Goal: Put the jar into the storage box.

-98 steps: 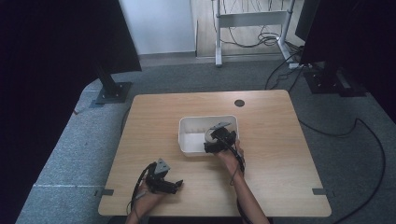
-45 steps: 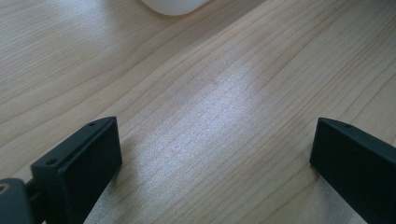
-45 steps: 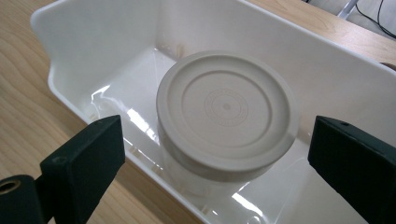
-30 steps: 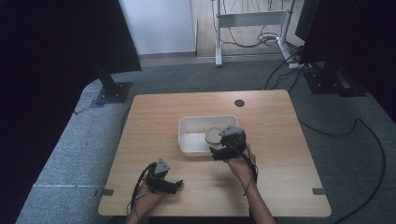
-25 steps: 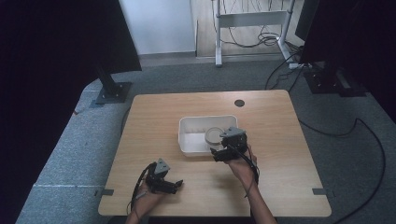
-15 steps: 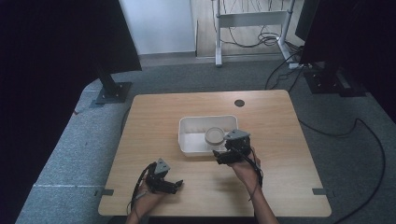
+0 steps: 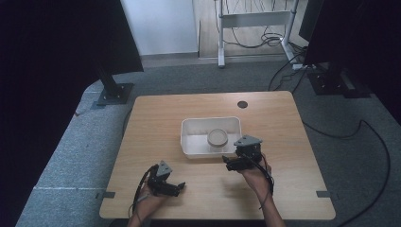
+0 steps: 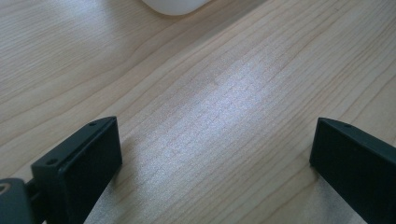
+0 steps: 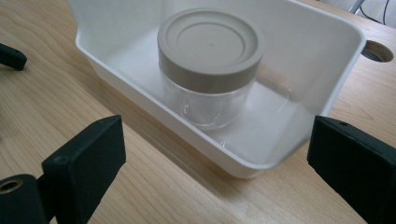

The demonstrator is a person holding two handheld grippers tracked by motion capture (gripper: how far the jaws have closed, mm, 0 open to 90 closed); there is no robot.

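Note:
A clear jar with a beige lid (image 7: 217,137) stands upright in the white tray (image 7: 208,121) at mid table. In the right gripper view the jar (image 9: 210,51) sits inside the tray (image 9: 345,32), just beyond my jaws. My right gripper (image 7: 230,164) hovers at the tray's near right corner, open and holding nothing; in its own view (image 9: 212,140) the jaws stand wide apart. My left gripper (image 7: 178,188) rests near the table's front edge, left of centre. It is open over bare wood (image 8: 210,140).
A round cable hole (image 7: 242,104) lies in the tabletop behind the tray, seen too as the cable hole (image 9: 376,50) past the tray's corner. A tray corner (image 8: 175,4) shows ahead of the left jaws. Black stands flank the table.
My right gripper has drawn back from over the tray toward the front edge, leaving the jar standing in the tray. The left gripper has stayed put.

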